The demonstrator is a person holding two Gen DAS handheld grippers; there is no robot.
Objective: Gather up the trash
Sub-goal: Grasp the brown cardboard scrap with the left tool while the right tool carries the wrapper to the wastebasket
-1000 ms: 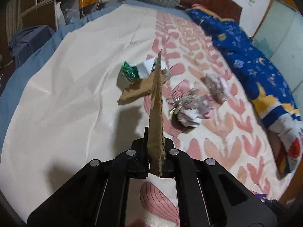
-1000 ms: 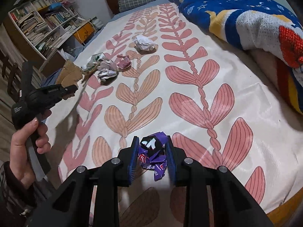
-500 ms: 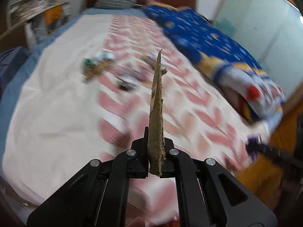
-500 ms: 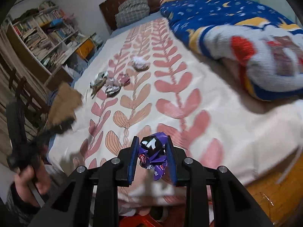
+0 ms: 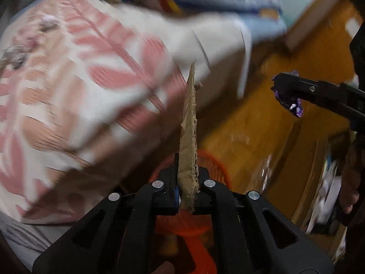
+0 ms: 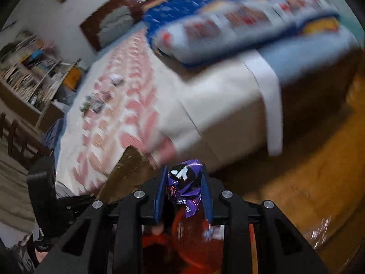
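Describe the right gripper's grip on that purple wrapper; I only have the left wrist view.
Observer: The purple wrapper is pinched between both blue-padded fingers, crumpled, with a tail hanging down.
Operator: Report what lies under it.
Observer: The orange basket shows directly below; a blurred white-and-blue scrap seems to be inside.
Operator: Give me the cardboard's shape.
Observer: Seen broadside, the cardboard is a wide ragged sheet, not a thin strip.
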